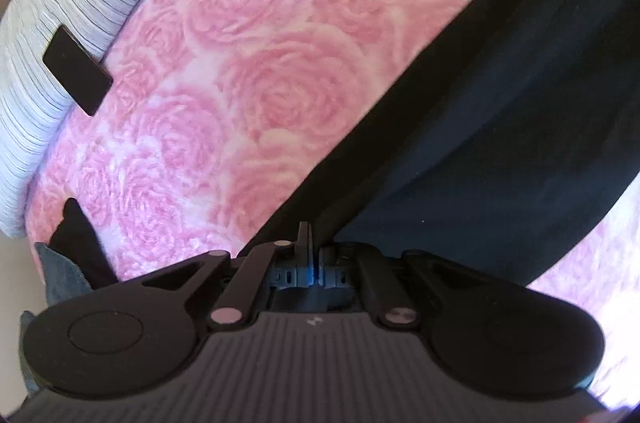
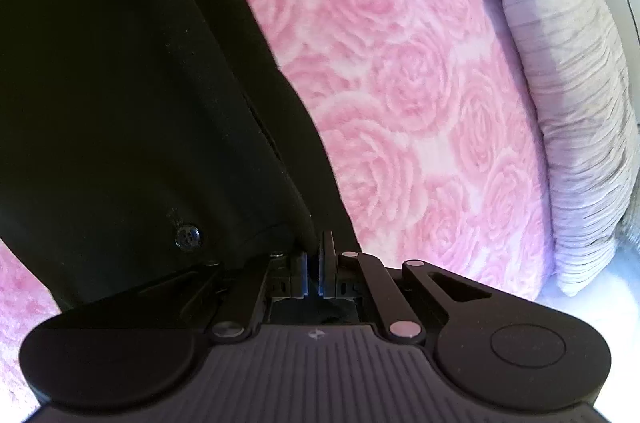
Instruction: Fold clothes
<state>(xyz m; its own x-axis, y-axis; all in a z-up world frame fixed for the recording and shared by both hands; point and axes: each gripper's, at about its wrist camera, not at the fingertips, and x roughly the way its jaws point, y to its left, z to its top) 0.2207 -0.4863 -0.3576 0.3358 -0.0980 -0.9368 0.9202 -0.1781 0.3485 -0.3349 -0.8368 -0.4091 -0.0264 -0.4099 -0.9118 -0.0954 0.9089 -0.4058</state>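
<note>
Left gripper (image 1: pixel 310 243) and right gripper (image 2: pixel 316 251), low in each frame, pinch the black garment's (image 1: pixel 500 127) edges; jaws clamped to spread it over the pink bedspread (image 1: pixel 248 71) for folding.

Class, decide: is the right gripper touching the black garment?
Touching. The right wrist view shows the right gripper shut on the black garment, its edge pinched between the fingers.

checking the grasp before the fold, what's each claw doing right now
Left claw: shut on the edge of the black fabric garment.
Right claw: shut on the same black fabric garment.
</note>
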